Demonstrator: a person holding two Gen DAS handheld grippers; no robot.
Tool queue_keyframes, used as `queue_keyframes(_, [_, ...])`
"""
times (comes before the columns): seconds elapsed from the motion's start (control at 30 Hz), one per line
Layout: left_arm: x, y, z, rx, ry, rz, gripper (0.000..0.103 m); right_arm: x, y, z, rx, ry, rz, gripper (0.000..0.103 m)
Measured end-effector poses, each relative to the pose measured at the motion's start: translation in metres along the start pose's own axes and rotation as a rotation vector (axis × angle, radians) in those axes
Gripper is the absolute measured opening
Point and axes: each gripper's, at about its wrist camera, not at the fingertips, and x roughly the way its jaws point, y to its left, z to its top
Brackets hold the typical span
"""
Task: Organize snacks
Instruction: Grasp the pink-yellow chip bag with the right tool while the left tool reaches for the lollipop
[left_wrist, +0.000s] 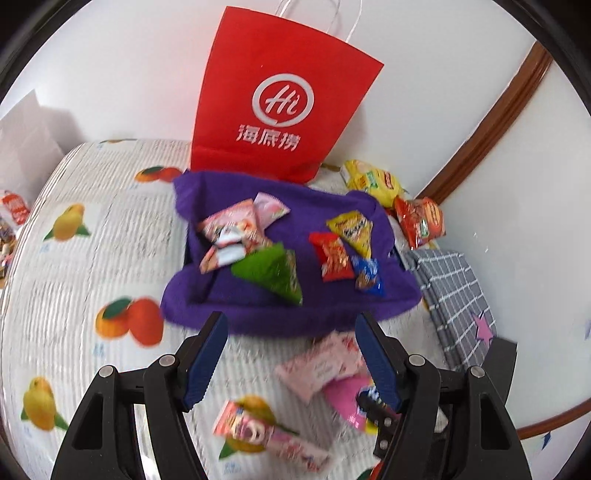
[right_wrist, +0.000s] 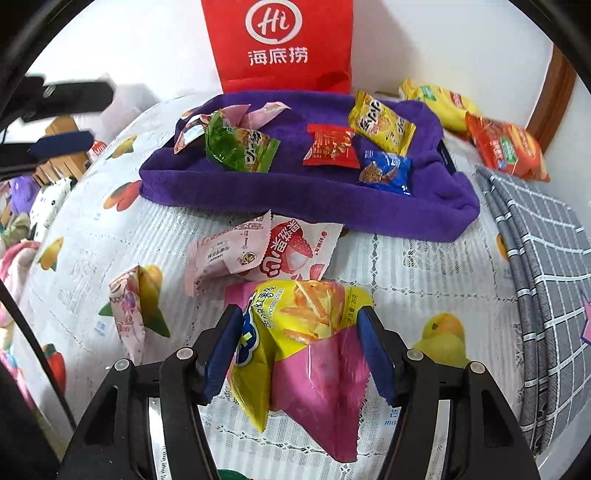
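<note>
While the purple tray already holds sorted packets below the red bag, the right gripper brackets a yellow-pink packet, its jaws fairly wide; whether they grip it I cannot tell. If loose, the slick crinkled film could slide out on lifting. Empty and wide, the left gripper hangs over the lychee packet; its blurred view suggests motion, risking a nudged tray.

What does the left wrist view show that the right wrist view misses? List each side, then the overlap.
Only left wrist: the left gripper open and empty, and the bag's white handles. Only right wrist: the right gripper around a yellow-and-pink snack bag. Both: the red paper bag, the purple towel, the green packet.
</note>
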Motion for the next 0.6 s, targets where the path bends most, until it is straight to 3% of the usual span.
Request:
queue_keyframes(0.13, [-0.002,0.001,-0.025,-0.001,0.025,0.033,0.07,0.0,0.006,-0.008,-0.046,-0.021,-0.03,0.068])
queue_keyframes(0.23, [0.003,0.005,-0.046,-0.02,0.056,0.035,0.069,-0.008,0.005,-0.015,-0.055,-0.054,-0.046,0.056])
queue_keyframes(0.43, [0.014,0.009,-0.073,-0.08,0.101,0.012,0.068,-0.025,-0.02,-0.028,0.019,-0.079,-0.064,0.052])
queue_keyframes(0.6, [0.028,0.001,-0.084,-0.099,0.113,0.039,0.068,-0.035,-0.042,-0.041,0.059,-0.088,-0.068,0.052])
